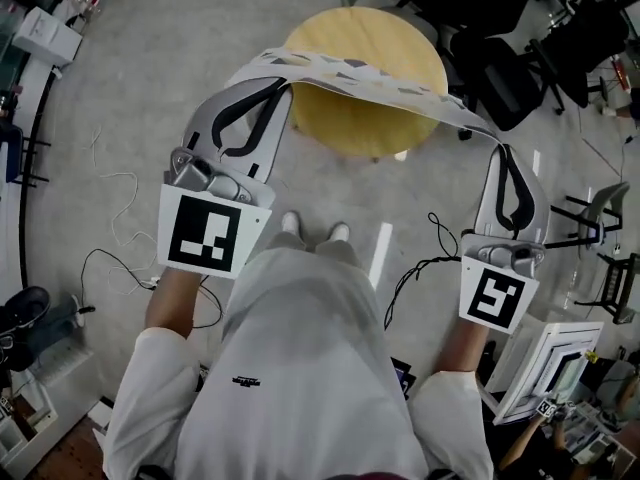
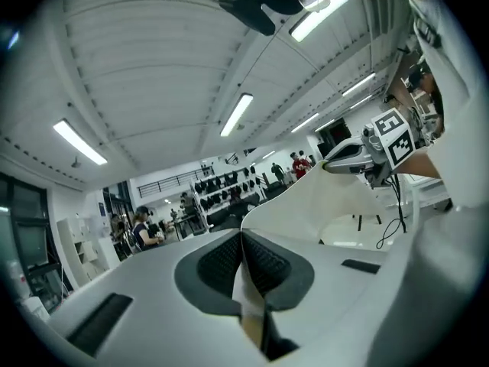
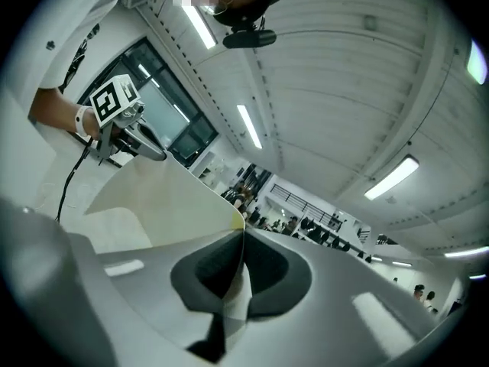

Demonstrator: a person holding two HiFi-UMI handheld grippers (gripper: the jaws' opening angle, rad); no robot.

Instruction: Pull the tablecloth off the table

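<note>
Tablecloth (image 1: 370,83) between jaws of left gripper (image 1: 285,84), right gripper (image 1: 500,148)

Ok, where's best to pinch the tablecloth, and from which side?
Probably at its two ends, where the left gripper and right gripper are shut on its thin edge. The tablecloth spans between them as a flat band above the round table, so come from the side where the person stands, jaws straddling the edge.
</note>
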